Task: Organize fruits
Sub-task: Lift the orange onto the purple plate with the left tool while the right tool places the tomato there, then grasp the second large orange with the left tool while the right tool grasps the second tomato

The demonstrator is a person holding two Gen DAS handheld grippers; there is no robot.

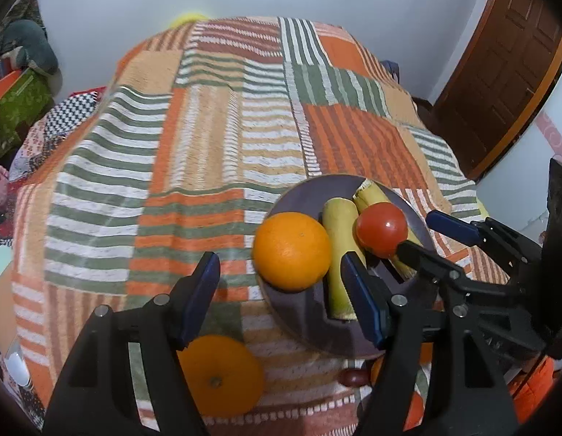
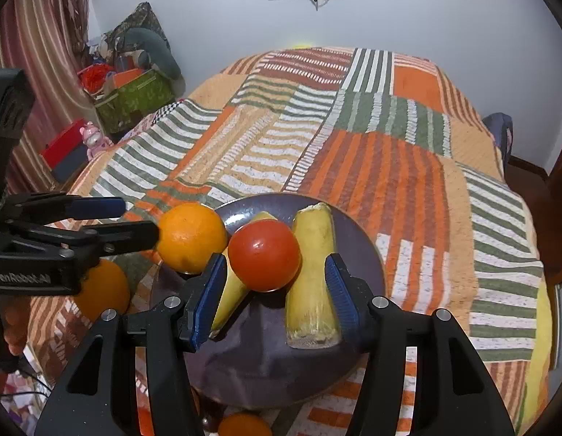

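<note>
On the bed (image 2: 408,167), covered by a striped patchwork blanket, a dark plate (image 2: 266,370) carries an orange (image 2: 191,237), a tomato (image 2: 264,254) and two peeled yellow pieces (image 2: 313,276) lying lengthwise. Both hand-held grippers stand with jaws apart, gripping nothing. The left hand-held gripper (image 1: 281,287) hovers at the plate's near-left edge, the orange (image 1: 291,250) showing between its fingers. The right hand-held gripper (image 2: 270,290) frames the tomato and the right yellow piece. A second orange (image 1: 219,374) lies on the blanket just beside the plate (image 1: 306,312), below the left hand-held gripper.
</note>
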